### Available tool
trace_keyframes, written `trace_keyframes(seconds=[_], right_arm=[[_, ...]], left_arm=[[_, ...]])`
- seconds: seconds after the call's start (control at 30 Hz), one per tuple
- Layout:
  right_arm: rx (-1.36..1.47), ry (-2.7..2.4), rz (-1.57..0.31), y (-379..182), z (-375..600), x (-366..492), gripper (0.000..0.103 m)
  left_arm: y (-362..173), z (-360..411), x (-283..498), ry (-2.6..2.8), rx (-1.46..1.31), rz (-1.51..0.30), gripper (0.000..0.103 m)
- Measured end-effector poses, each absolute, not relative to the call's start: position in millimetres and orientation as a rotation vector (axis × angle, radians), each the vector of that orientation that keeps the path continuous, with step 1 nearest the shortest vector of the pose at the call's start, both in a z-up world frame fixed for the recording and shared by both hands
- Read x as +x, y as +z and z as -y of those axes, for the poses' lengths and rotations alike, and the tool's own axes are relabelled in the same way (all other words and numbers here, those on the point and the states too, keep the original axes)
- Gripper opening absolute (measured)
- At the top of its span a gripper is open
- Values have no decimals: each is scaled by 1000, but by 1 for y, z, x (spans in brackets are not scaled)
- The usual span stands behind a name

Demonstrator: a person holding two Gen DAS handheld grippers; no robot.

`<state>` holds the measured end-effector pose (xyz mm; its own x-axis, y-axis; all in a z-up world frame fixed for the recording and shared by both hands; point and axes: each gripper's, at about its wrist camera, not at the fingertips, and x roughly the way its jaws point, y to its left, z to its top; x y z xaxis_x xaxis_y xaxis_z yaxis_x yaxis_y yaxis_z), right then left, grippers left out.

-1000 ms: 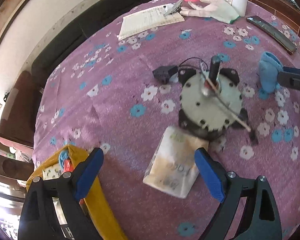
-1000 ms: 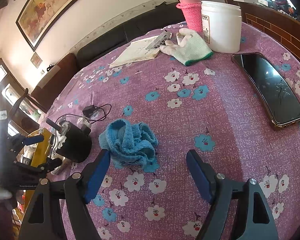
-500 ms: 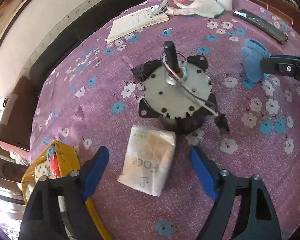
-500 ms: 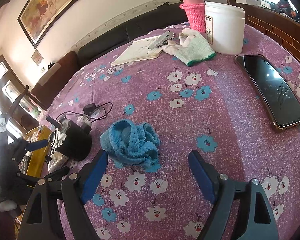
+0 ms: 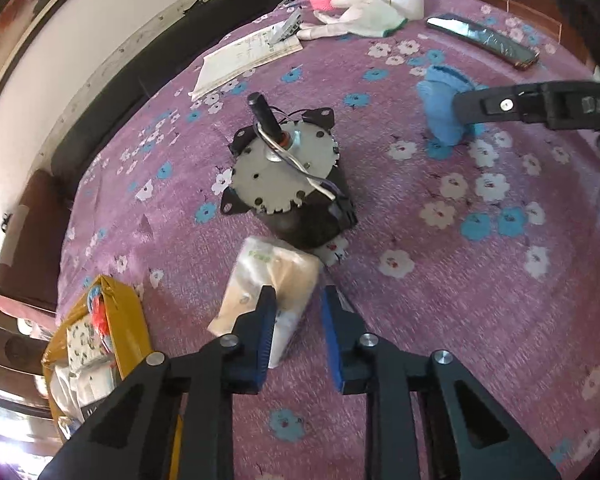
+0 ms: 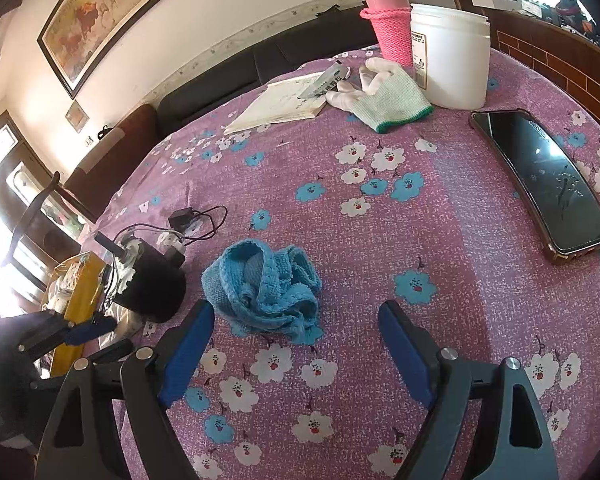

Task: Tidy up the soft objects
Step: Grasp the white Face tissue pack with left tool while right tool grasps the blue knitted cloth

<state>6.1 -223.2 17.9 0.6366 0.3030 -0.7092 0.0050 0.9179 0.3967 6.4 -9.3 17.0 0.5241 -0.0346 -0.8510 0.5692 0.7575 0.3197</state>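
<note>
Closing in on the tissue pack, the left tool has just been narrowing its jaws. The pack's near corner sits between the blue pads, the left pad lying across its wrapper. The right pad seems to stand just off the pack's edge, so contact on both sides cannot be confirmed.

Pack lies on the flowered worktop, its far end touching or nearly touching the base of the electric motor. Yellow box sits at the worktop edge, to the left of the tool.

Right tool hangs with jaws wide, nothing in them. Blue knitted cloth lies bunched just ahead of its pads, nearer the left one.

Risks, as judged:
- Grip is on a corner only. Slick film wrapper plus soft contents: the pack may squeeze out sideways or pivot and droop on lifting.
- If the pack drags against the motor, the loose wires atop it could be disturbed, or the pack snag on the housing.
- A drop near the worktop edge by the yellow box could send the pack to the floor.
- Right tool sits off-centre to the cloth. Closing from here may catch only a fold, leaving the rest trailing toward the smartphone side or dragging across the worktop.
</note>
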Motion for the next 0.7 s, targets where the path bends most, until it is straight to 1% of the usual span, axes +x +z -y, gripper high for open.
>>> trace_keyframes(seconds=[0.03,0.1,0.13,0.17,0.23,0.33,0.53,0.6,0.63,0.7], right_arm=[[383,175,-869,18,223,6,87],[384,175,-869,18,223,6,87],[384,174,-869,18,223,6,87],[383,174,-869,18,223,6,87],[378,173,-870,18,223,6,87],[369,173,-872,18,221,6,88],[369,178,-872,17,220,8,89],[374,180,-871,17,221,8,89],[378,181,-870,17,222,7,89],[393,171,-862,18,225,5,89]], left_arm=[[21,5,5,-394,613,-956,24],[30,-8,6,-383,573,-945,44],[34,-14,7,-378,557,-940,64],[38,-20,7,-376,541,-932,76],[43,-33,9,-367,523,-919,79],[40,-41,16,-355,505,-945,80],[16,-22,34,-372,566,-989,80],[8,-15,41,-372,591,-1006,84],[9,-13,44,-364,589,-988,90],[8,-15,50,-362,564,-1004,90]])
